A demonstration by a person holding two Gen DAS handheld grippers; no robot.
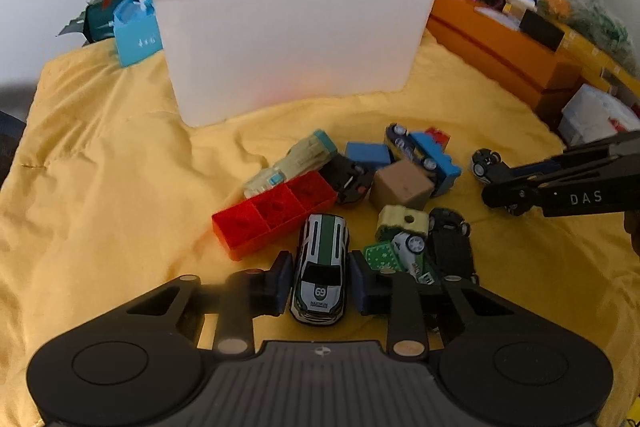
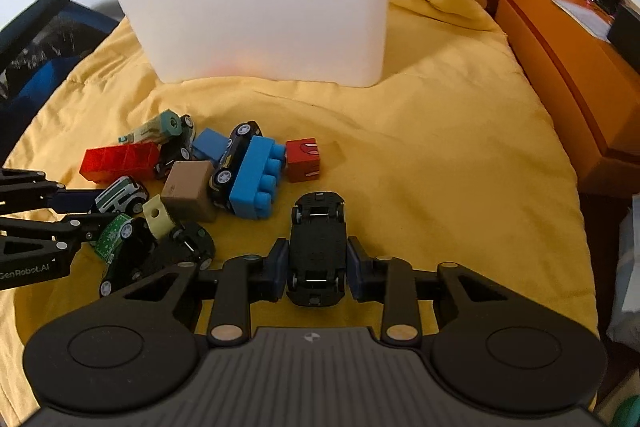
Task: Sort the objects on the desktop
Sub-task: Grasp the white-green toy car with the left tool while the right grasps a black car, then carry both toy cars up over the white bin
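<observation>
A rumpled yellow cloth [image 2: 420, 155] covers the surface. On it stand a white plastic bin [image 2: 260, 7] and, nearer, a heap of toy cars and building blocks [image 2: 224, 179]. An orange box [image 2: 568, 75] lies along its right edge.

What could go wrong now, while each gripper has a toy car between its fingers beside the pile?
1. The right gripper has the black car upside down, gripped by its sides; the smooth body might slip as it lifts.
2. The left gripper holds the white and green car close to the red block and the green cube; lifting may drag them.
3. The white bin has a tall wall, so a low carry could hit it.
</observation>
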